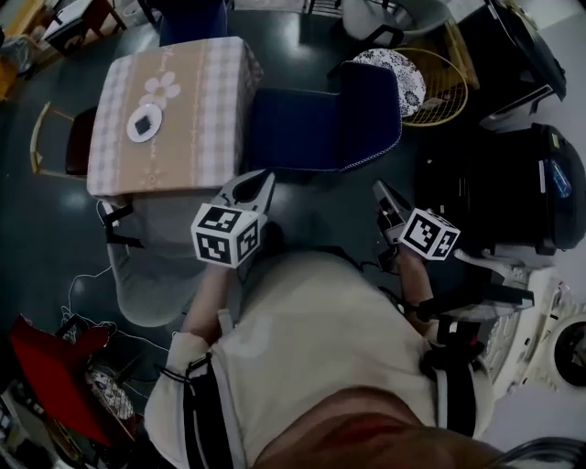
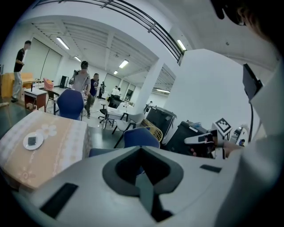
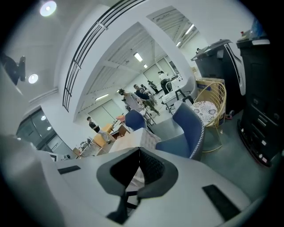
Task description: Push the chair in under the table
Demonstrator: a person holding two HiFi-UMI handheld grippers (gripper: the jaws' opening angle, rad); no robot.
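A blue upholstered chair [image 1: 330, 124] stands pulled out from the right side of the table [image 1: 174, 114], which wears a beige checked cloth. In the head view my left gripper [image 1: 255, 185] hovers shut and empty near the table's near right corner, just short of the chair seat. Further right, my right gripper [image 1: 379, 190] is shut too, holding nothing, near the chair's back corner and apart from it. The left gripper view looks over shut jaws [image 2: 141, 151] at the chair [image 2: 141, 137] and table [image 2: 40, 146]. The right gripper view shows shut jaws [image 3: 139, 153] and the chair [image 3: 188, 128].
A grey chair [image 1: 156, 266] sits at the table's near side, a second blue chair [image 1: 192, 18] at its far side. A white plate [image 1: 145, 124] lies on the cloth. A wicker chair [image 1: 403, 78] and black bins [image 1: 540, 183] stand to the right. People stand far off [image 2: 82, 82].
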